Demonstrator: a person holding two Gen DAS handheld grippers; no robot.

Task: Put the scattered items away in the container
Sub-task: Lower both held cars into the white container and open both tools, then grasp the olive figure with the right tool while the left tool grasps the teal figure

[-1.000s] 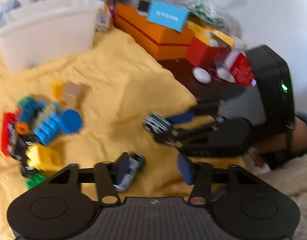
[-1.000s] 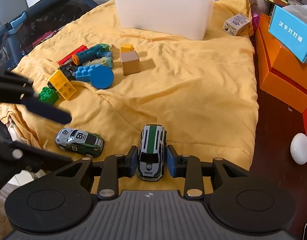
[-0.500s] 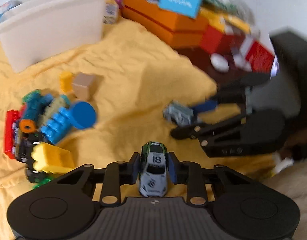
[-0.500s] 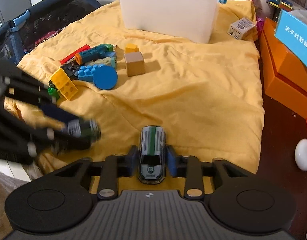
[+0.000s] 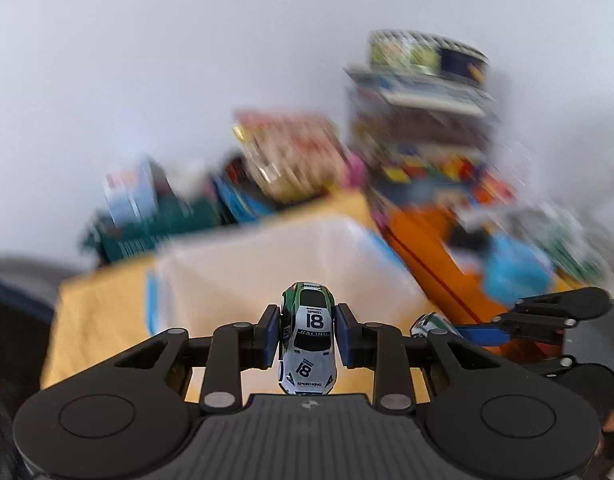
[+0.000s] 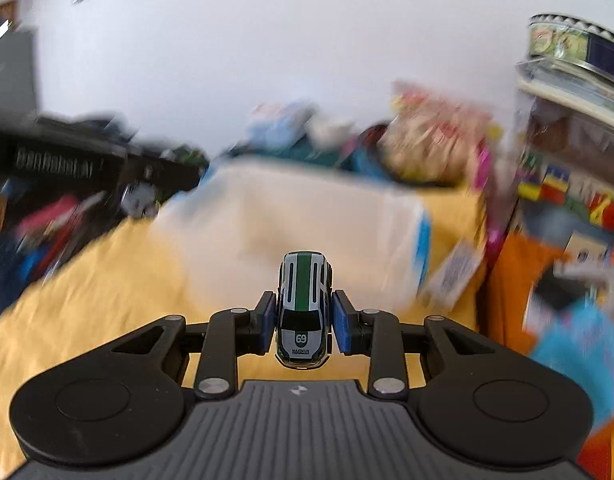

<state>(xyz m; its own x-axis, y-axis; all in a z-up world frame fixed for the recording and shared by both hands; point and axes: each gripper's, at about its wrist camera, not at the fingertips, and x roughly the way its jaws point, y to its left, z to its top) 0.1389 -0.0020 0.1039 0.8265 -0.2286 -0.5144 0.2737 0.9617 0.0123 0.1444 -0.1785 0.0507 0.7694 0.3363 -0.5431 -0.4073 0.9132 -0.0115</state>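
Toy car number 18 (image 5: 309,342), white with a green roof, sits clamped between the blue pads (image 5: 271,334) of the left claw (image 5: 307,334), nose toward the camera and tail pointing to 12 o'clock. The left claw's jaws closed within the last second and now press on both flanks of the car. It is carried clear of the yellow blanket (image 5: 103,300), with the claw aimed forward and tilted somewhat downward at the white container (image 5: 267,264), which lies straight ahead at 12 o'clock and is blurred by motion.

Toy car number 69 (image 6: 304,316), silver with a green stripe down its roof, is gripped the same way in the right claw (image 6: 305,322), windscreen toward the camera. The right claw's pads (image 6: 340,326) bear on the car's sides. This claw too points forward and slightly down, with the container (image 6: 307,220) ahead at 12 o'clock.

In the left wrist view the right claw (image 5: 447,330) shows at 3 o'clock, just beside the left one and roughly level with it, its car (image 5: 429,324) partly visible. In the right wrist view a dark blurred shape at 9 to 10 o'clock may be the left claw; that cannot be told for sure.

Orange boxes (image 5: 435,256) stand at 2 o'clock beyond the container, among blurred clutter against a pale wall (image 5: 187,60).
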